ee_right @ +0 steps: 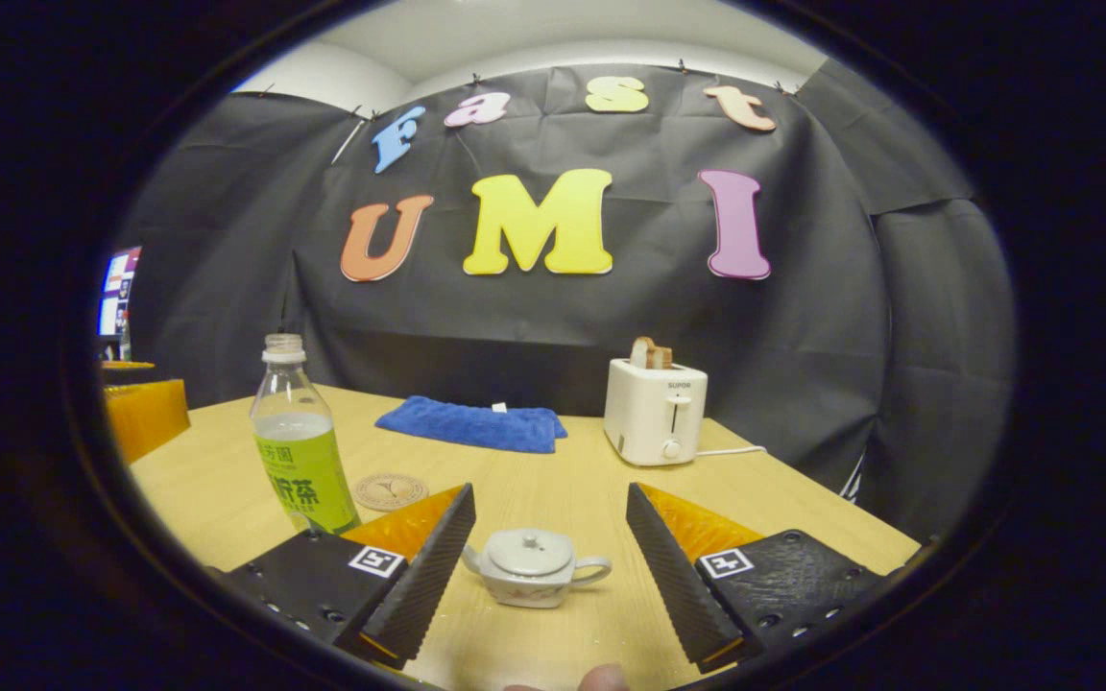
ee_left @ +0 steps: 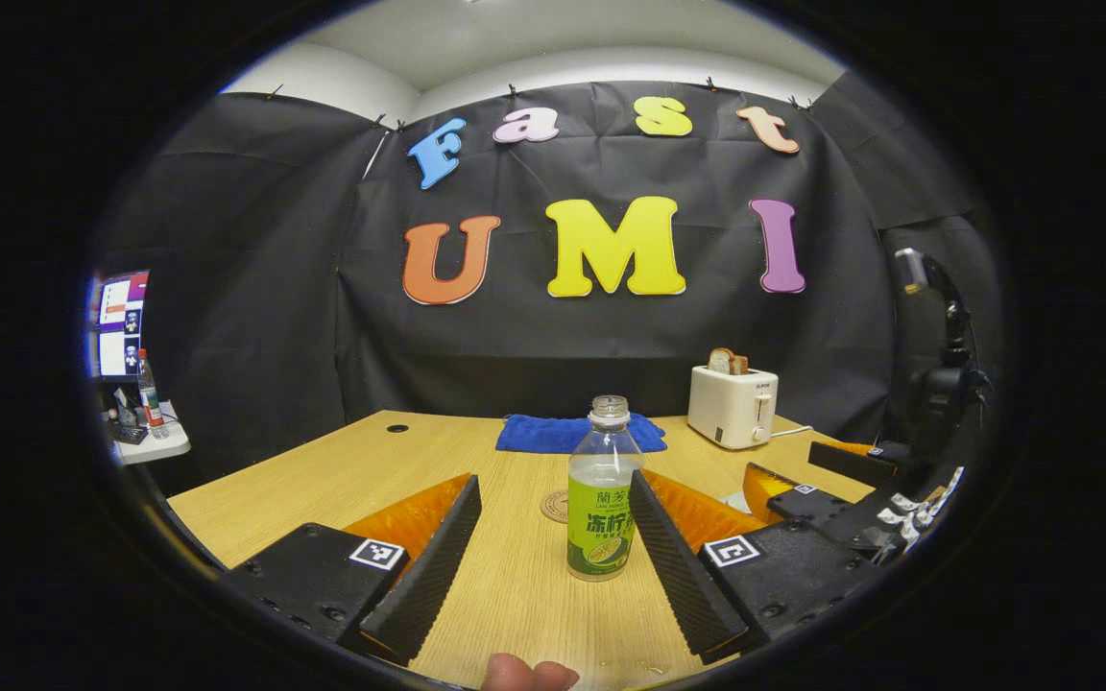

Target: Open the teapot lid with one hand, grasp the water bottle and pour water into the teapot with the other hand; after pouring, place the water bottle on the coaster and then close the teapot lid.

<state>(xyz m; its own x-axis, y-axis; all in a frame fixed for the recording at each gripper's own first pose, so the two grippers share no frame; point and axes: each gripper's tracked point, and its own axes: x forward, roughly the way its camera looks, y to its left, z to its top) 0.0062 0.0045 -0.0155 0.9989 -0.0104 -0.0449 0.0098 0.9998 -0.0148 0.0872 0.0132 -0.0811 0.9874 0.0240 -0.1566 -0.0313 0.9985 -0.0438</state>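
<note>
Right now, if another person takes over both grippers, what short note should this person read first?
Left gripper: open, jaws on either side of the water bottle, not touching it.
Right gripper: open, jaws on either side of the teapot, not touching it.
Things: the bottle stands upright on the table, cap off, partly full. The coaster lies bare just behind it. The teapot lid is on the pot.
Done: nothing yet.
Left: lift the lid, grasp the bottle, pour into the teapot, set the bottle on the coaster, close the lid.
</note>
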